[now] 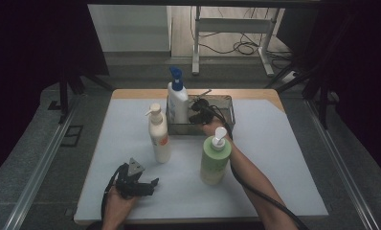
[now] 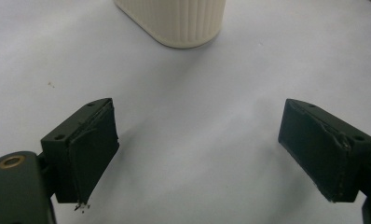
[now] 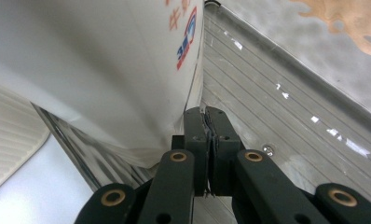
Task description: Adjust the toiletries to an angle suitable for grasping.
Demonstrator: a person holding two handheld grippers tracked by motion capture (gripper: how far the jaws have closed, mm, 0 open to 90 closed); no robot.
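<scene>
A white bottle with a blue pump (image 1: 177, 98) stands in the left end of a metal basket (image 1: 227, 103) at the back of the table. My right gripper (image 1: 198, 111) reaches into that basket. In the right gripper view its jaws (image 3: 208, 116) are pressed together with nothing between them, right beside the base of the white bottle (image 3: 104, 70). My left gripper (image 1: 148, 184) rests near the front left of the mat, open and holding nothing. In the left gripper view it (image 2: 197, 135) faces the ribbed base of a cream bottle (image 2: 174, 21) a short way ahead.
A cream pump bottle (image 1: 159, 136) stands left of centre on the white mat (image 1: 284, 158). A green pump bottle (image 1: 215, 158) stands close beside my right forearm. The right gripper's cable trails along that arm. The basket floor (image 3: 286, 107) is bare metal.
</scene>
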